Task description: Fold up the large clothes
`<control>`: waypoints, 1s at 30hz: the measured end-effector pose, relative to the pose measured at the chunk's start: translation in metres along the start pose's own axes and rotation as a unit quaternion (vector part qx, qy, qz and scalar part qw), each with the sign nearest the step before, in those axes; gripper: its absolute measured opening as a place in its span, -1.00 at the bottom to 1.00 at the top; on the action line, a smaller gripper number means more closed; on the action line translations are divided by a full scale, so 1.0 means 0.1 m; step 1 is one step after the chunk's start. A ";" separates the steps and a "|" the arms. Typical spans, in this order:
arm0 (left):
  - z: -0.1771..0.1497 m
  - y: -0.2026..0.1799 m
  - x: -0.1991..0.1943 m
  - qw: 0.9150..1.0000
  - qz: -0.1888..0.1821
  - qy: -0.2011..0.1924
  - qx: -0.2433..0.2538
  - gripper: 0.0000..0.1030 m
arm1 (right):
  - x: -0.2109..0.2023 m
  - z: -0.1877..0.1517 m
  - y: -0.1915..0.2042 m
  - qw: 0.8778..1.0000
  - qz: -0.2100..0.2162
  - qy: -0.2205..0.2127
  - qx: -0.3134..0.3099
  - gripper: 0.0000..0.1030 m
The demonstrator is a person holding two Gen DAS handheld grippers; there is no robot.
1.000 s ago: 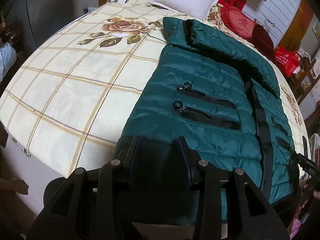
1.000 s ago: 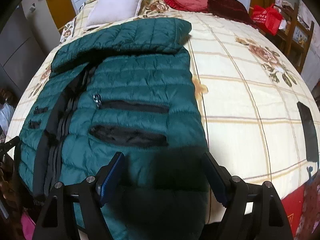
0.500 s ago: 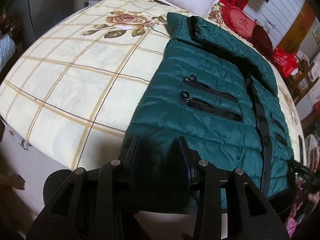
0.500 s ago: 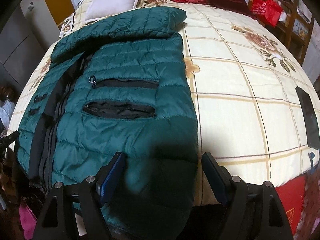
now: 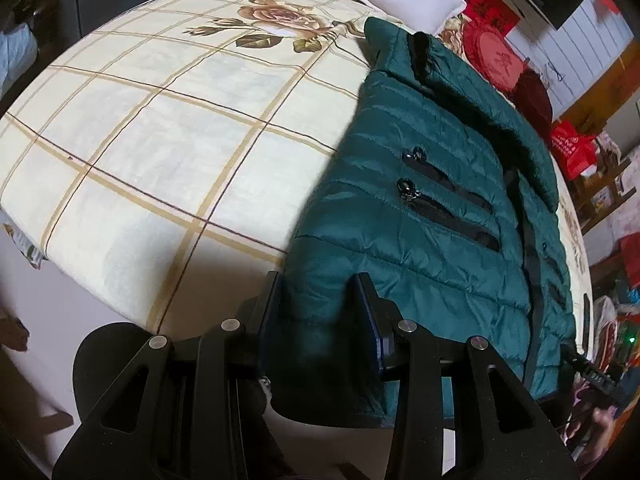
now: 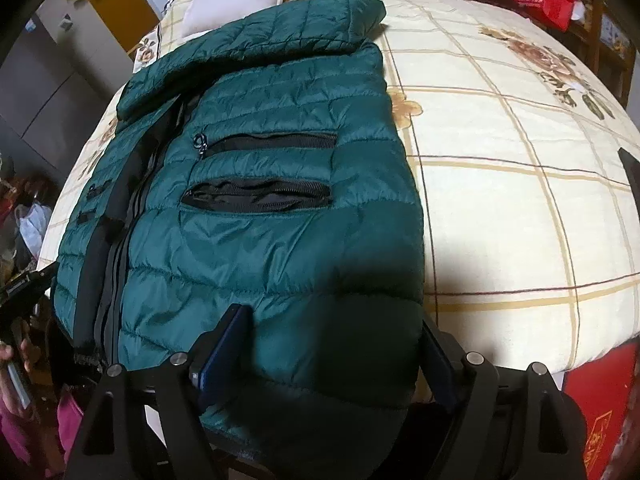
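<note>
left gripper (image 5: 318, 300) clamping jacket (image 5: 440, 216) hem corner | right gripper (image 6: 336, 344) straddling opposite hem corner, grasp unclear | both gripping hem for folding toward collar (image 6: 256, 36)

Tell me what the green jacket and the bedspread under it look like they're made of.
Green jacket: likely thin synthetic shell such as nylon or polyester, slightly glossy, with light sheen and stitched puffy bands that suggest down or fibre fill. Pocket zippers look like black coil tape with dark metal pulls. Bedspread: matte, soft-looking woven or brushed fabric, cream with printed tan checks and roses; fibre unclear.
</note>
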State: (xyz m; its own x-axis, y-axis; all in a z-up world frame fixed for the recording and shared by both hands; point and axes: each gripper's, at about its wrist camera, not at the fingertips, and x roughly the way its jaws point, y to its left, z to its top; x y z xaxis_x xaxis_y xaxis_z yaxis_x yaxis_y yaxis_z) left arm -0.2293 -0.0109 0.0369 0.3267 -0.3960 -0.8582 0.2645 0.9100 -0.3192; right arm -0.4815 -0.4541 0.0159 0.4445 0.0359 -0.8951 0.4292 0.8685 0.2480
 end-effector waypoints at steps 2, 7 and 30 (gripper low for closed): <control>0.02 0.04 0.01 1.000 -0.004 0.001 -0.006 -0.26 | -0.02 0.01 -0.07 1.000 0.007 -0.002 0.016 0.53; 0.06 0.11 0.04 0.999 -0.018 0.001 -0.032 -0.25 | -0.06 0.04 -0.18 0.999 0.016 -0.012 0.040 0.53; -0.04 -0.14 0.15 0.999 -0.031 0.016 0.001 0.28 | -0.01 -0.02 0.09 0.990 0.138 -0.025 -0.010 0.38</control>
State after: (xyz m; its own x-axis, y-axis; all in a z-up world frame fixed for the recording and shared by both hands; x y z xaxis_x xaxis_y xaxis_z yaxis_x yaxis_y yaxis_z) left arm -0.2320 -0.0292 0.0273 0.2800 -0.4472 -0.8495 0.2850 0.8837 -0.3712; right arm -0.4796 -0.4455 0.0181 0.5817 0.2482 -0.7746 0.2702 0.8393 0.4718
